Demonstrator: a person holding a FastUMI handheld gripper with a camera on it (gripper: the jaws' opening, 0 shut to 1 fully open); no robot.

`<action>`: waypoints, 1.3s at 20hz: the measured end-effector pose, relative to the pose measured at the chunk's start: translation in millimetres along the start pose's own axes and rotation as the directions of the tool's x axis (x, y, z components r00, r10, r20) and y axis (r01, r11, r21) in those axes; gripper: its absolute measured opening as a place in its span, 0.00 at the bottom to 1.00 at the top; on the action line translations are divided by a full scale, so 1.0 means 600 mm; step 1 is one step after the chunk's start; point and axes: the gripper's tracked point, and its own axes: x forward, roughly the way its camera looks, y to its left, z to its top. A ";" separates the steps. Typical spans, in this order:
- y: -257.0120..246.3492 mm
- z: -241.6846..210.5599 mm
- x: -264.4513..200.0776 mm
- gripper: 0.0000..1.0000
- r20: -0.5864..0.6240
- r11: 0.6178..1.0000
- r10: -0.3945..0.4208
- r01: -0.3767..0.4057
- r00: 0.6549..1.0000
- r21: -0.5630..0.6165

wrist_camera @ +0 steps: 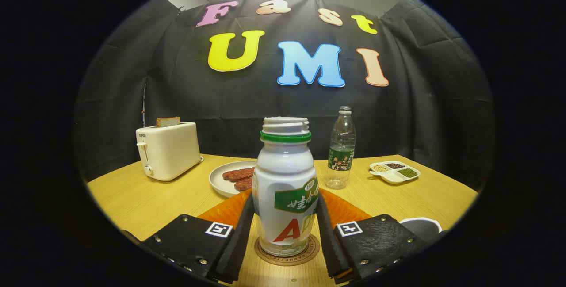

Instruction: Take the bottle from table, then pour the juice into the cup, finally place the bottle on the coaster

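A white juice bottle (283,181) with a green neck ring and no cap stands upright on a round brown coaster (305,255). My gripper (285,205) is shut on the bottle, one finger pressed against each side of its lower body. The bottle's base rests on the coaster. Just beyond the right finger, the rim of a white cup (421,223) peeks out. An orange mat (342,209) lies under and behind the coaster.
On the wooden table (132,198) beyond the bottle are a plate of red-brown meat slices (232,176), a cream toaster with a slice of bread (168,150), a clear plastic water bottle (341,150) and a white divided dish of beans (395,172).
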 end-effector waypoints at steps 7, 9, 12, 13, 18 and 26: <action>0.003 0.004 -0.001 0.75 -0.001 1.000 0.001 -0.001 1.000 -0.007; 0.007 0.006 -0.001 0.77 0.002 1.000 0.013 -0.013 1.000 -0.001; 0.007 0.012 -0.004 0.95 0.005 1.000 0.027 -0.027 1.000 0.013; 0.006 0.011 -0.006 0.96 0.004 1.000 0.025 -0.025 1.000 0.014; 0.001 0.023 -0.013 0.95 0.013 0.999 0.030 -0.031 0.999 0.038; 0.009 0.160 -0.063 0.95 0.167 0.999 0.034 -0.038 0.985 0.021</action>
